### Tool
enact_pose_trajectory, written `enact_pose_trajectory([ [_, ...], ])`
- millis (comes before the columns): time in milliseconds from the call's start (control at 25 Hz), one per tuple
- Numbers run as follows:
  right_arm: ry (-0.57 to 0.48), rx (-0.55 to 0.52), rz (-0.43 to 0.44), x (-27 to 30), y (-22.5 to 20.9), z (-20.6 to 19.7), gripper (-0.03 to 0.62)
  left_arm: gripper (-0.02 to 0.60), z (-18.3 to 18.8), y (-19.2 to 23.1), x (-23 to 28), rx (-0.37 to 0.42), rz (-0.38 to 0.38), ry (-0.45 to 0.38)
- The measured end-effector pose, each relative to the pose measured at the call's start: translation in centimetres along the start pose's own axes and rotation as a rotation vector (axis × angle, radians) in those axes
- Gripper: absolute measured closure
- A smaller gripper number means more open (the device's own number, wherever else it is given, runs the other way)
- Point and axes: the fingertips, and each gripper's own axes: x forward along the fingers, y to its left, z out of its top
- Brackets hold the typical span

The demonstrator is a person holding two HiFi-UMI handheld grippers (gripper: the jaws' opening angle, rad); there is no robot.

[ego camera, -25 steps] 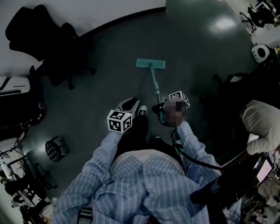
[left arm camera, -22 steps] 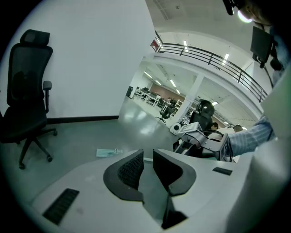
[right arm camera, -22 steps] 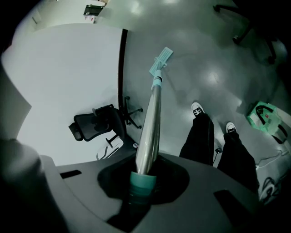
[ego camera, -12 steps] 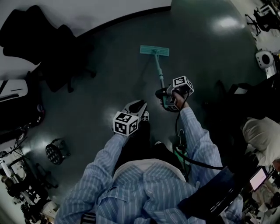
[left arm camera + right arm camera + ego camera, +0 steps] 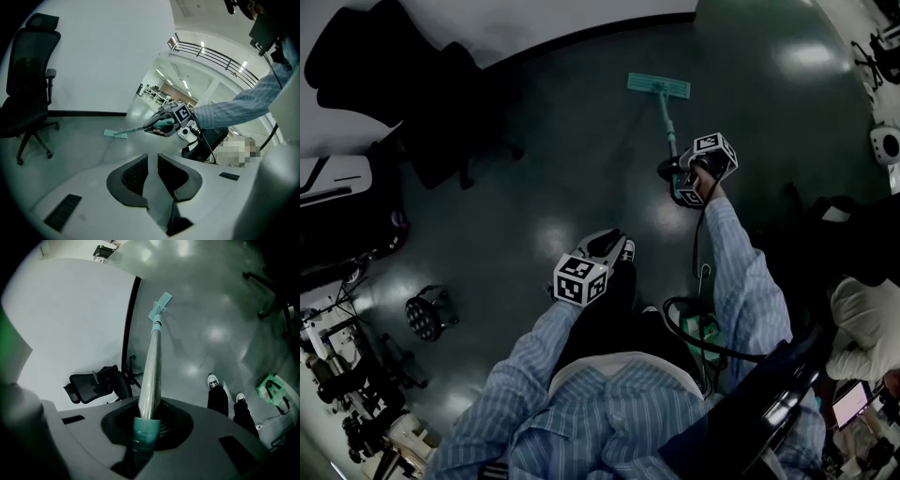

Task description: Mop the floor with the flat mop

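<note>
Over the floor [image 5: 581, 141], my right gripper [image 5: 684, 183] clamps the mop handle [image 5: 151, 362]; left gripper [image 5: 153, 168] has jaws apart, empty. One-handed, the handle may twist and the seemingly flat pad [image 5: 658, 86] lift.

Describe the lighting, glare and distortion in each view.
Head view: dim, curved at the edges, bright glare on the floor. Left gripper view: brighter, the wall washed out, corners dark. Right gripper view: dark vignette, floor glare, the mop handle soft close to the camera.

The floor [image 5: 581, 159] shines glossy, throwing back the lights, the flat mop [image 5: 151, 366] gleams like smooth metal above a teal plastic-looking grip, the right gripper [image 5: 146, 427] shows matt pale plastic with dark ribbed pads [image 5: 163, 427], and the sleeve [image 5: 741, 281] is striped cloth.
</note>
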Motion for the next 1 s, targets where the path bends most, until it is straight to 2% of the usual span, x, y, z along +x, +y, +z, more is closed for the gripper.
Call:
enact_pose_trajectory([
  [200, -0.019, 0.009, 0.002, 0.4, 0.0, 0.1, 0.553, 0.512, -1.2, 0.8, -0.8, 0.006, -0.005, 0.010],
  [480, -0.015, 0.009, 0.012, 0.7, -2.7, -3.7, 0.553, 0.512, -1.9, 1.6, -1.8, 0.034, -0.003, 0.018],
  [760, 0.001, 0.003, 0.005, -1.1, -9.6, -10.9, 0.553, 0.512, -3.7, -2.1, -3.0, 0.075, -0.011, -0.007],
  [1000, 0.027, -0.002, -0.017, -2.8, -16.7, -18.6, 0.553, 0.512, -7.6, -7.1, -4.7, 0.084, -0.018, -0.023],
])
